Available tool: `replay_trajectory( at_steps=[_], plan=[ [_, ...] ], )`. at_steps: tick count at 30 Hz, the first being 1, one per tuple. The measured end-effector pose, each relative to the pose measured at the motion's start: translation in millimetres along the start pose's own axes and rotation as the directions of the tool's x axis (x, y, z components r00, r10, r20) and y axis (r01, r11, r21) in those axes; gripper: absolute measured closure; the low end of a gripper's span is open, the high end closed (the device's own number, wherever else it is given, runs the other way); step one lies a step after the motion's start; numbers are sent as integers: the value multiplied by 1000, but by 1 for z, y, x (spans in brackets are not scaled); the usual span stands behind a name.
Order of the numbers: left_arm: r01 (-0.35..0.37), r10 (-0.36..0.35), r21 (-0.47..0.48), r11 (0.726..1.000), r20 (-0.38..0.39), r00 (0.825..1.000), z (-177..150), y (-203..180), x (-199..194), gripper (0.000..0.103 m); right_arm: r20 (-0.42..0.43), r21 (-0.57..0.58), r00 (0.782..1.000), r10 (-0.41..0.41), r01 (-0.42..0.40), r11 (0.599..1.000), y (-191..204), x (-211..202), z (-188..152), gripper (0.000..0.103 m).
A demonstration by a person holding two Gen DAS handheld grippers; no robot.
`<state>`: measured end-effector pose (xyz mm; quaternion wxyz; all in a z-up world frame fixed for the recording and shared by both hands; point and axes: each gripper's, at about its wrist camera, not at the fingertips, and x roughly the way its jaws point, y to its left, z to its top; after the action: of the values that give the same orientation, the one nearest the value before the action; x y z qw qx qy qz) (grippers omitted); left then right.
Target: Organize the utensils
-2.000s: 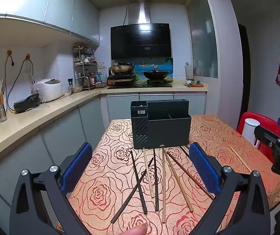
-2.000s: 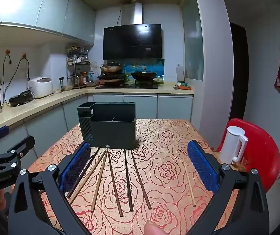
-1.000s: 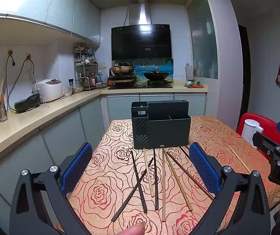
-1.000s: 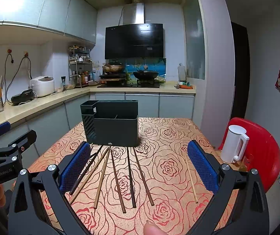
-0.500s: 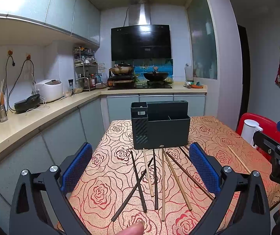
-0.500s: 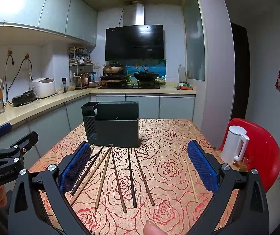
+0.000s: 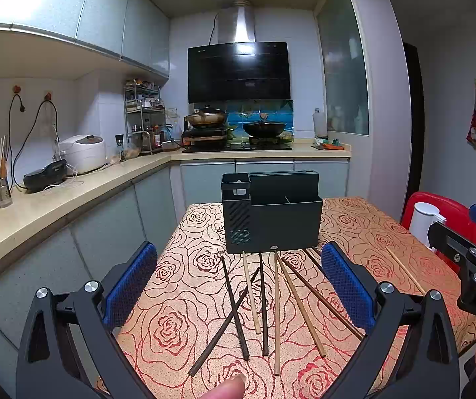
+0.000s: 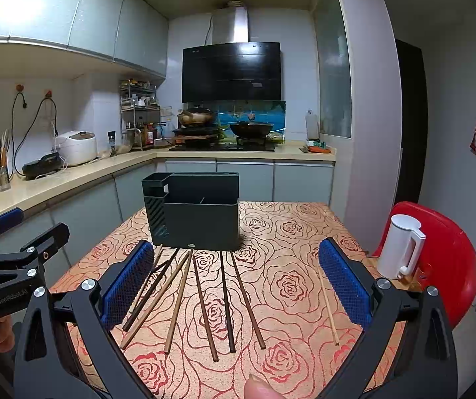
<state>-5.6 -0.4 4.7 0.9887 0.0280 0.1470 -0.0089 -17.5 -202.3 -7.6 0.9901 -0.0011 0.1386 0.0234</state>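
Observation:
A dark utensil holder (image 7: 271,212) with several compartments stands on the rose-patterned table (image 7: 178,302); it also shows in the right wrist view (image 8: 193,214). Several dark and light wooden chopsticks (image 7: 264,299) lie fanned out in front of it, seen too in the right wrist view (image 8: 204,299). One thin light chopstick (image 8: 327,306) lies apart to the right. My left gripper (image 7: 238,282) is open and empty above the chopsticks. My right gripper (image 8: 234,282) is open and empty above them too.
A white kettle (image 8: 401,247) stands by a red chair (image 8: 450,259) at the table's right edge. A kitchen counter (image 7: 38,206) runs along the left with a rice cooker (image 7: 81,158). The stove with pans (image 7: 238,133) is behind.
Both grippers have shifted only slightly; the right wrist view has drifted a little so the holder sits more to the centre. Nothing was picked up.

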Motion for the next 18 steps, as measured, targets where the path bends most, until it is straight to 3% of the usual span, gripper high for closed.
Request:
replay_trajectory(
  at_steps=[18],
  plan=[
    [3, -3, -2, 1000, -2, 1000, -2, -1, 0, 7, 3, -1, 1000, 3, -3, 1000, 1, 0, 0, 7]
  ],
)
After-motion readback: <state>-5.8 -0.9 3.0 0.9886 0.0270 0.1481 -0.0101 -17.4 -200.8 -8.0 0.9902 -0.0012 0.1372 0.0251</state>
